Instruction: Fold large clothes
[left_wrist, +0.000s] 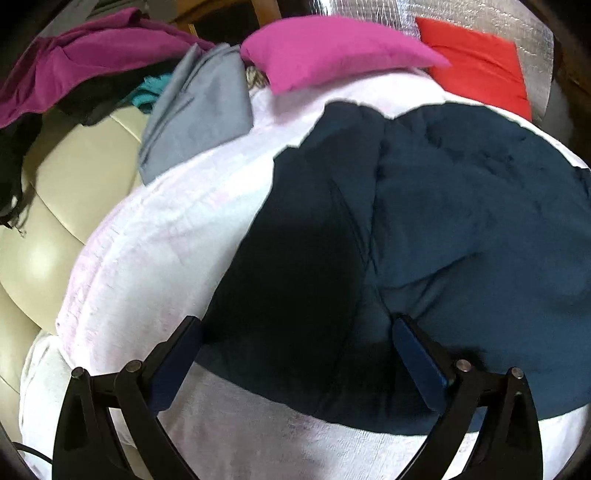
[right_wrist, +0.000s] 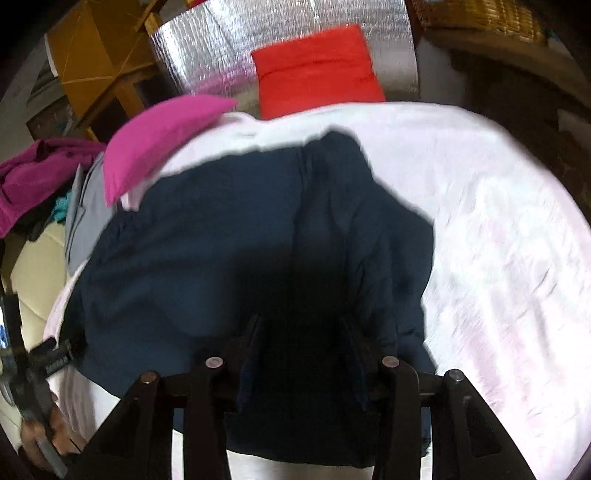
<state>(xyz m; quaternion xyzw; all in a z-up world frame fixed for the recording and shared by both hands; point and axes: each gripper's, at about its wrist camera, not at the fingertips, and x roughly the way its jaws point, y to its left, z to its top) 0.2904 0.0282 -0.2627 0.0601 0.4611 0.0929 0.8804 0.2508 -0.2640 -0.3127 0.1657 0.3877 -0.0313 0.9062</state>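
Garment (left_wrist: 424, 221) half-folded on bed (left_wrist: 147, 258); left gripper (left_wrist: 295, 332) released, right gripper (right_wrist: 303, 332) parted, empty; next pinch near hem, fold toward pillows (left_wrist: 332, 51).

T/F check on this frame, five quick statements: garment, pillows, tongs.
1. The dark blue garment lies on the white blanket. True.
2. The pink pillow lies on top of the dark blue garment. False: it rests at the blanket's far edge, apart from the garment.
3. The left tongs are open over the garment. True.
4. The red pillow lies in front of silver foil sheeting. True.
5. A yellow shirt lies folded on the blanket. False: the only garment spread there is dark blue.
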